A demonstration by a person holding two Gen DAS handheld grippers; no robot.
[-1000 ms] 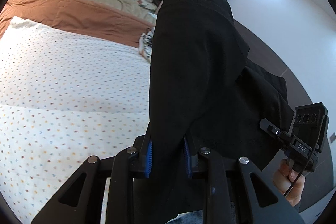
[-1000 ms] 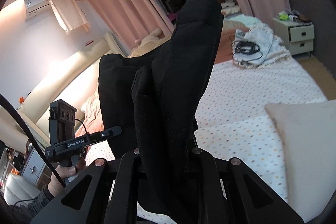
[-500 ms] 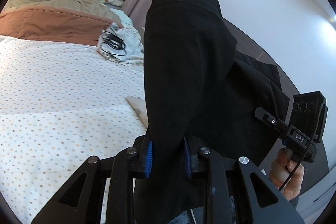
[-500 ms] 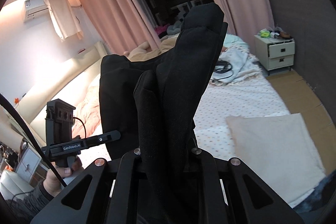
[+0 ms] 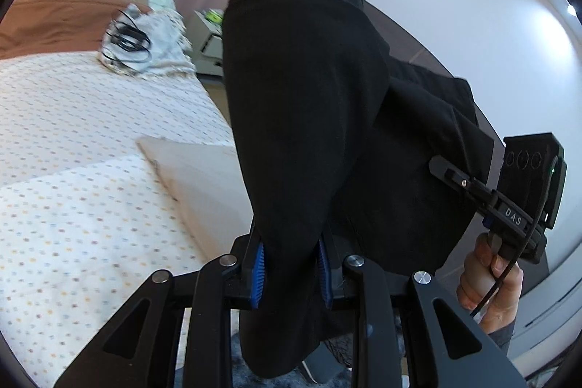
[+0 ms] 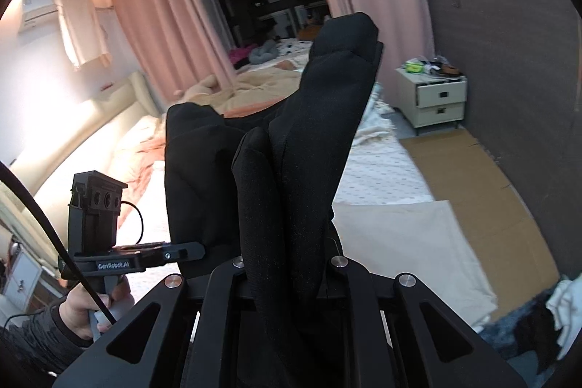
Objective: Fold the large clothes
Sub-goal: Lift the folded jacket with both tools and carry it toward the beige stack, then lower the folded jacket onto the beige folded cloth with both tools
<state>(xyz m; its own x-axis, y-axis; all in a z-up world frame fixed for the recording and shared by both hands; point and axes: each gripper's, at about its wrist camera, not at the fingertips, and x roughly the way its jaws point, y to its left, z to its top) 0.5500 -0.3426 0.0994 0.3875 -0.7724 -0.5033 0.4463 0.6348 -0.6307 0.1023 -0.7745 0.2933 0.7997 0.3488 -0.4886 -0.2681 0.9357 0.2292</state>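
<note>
Black garment (image 5: pixel 302 104) held aloft over the bed (image 5: pixel 72 140), pinched in both grippers.
Left gripper (image 5: pixel 291 270): blue pads clamped on a thick fold. Right gripper (image 6: pixel 287 279): jaws nearly closed on bunched cloth; the rest drapes btwn them, w/ a beige cloth (image 6: pixel 407 242) spread on the bed below.

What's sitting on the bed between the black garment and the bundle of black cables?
In the left wrist view, a folded beige cloth lies by the black garment; beyond it only bare dotted sheet reaches the cables.
</note>
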